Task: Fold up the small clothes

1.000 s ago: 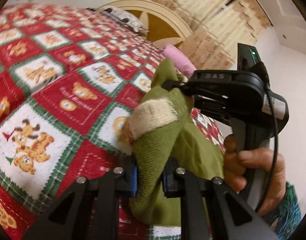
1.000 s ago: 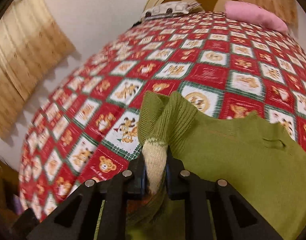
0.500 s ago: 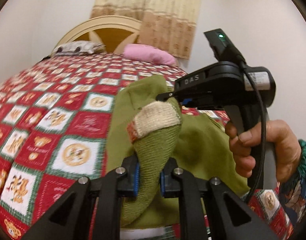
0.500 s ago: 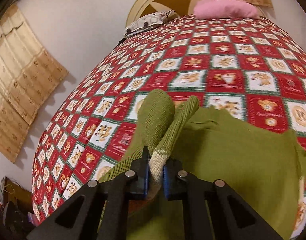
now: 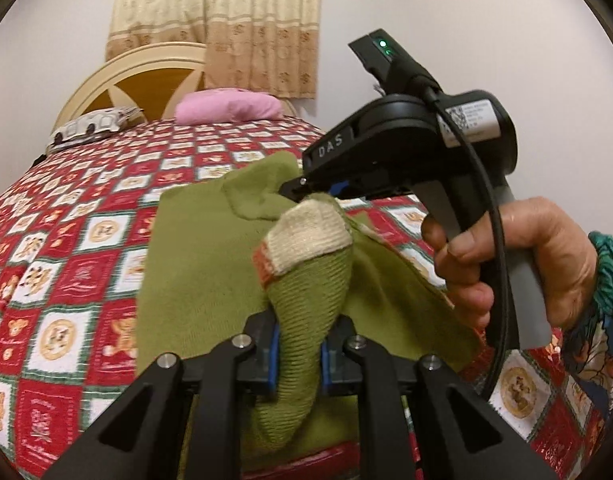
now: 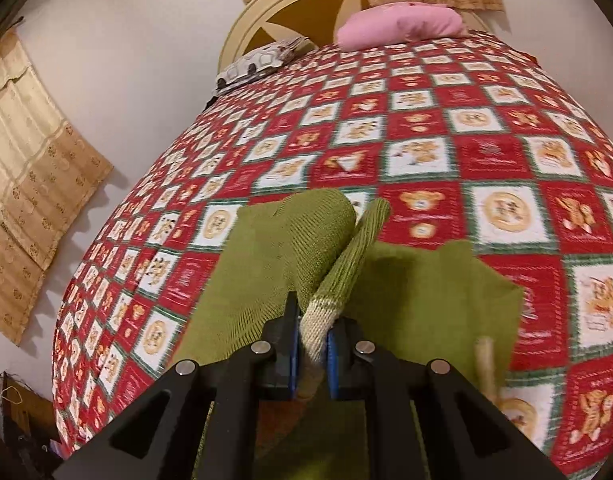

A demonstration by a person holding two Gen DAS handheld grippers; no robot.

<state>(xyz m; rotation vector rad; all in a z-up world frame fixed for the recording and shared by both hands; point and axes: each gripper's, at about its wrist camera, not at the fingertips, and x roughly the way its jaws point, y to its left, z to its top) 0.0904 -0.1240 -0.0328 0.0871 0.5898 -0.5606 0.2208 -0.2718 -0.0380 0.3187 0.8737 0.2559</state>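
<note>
Red teddy-bear bedspread is lying under a green sweater. Its ribbed, cream-cuffed sleeves are being pinched: one between the left gripper, the other between the right gripper, both raised above the body spreading flat.

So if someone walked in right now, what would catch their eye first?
Probably the olive-green knitted sweater, held up over the red, white and green teddy-bear patchwork quilt, with the left gripper and right gripper each clamped on a cream-cuffed sleeve. Behind, a pink pillow lies by the headboard.
</note>
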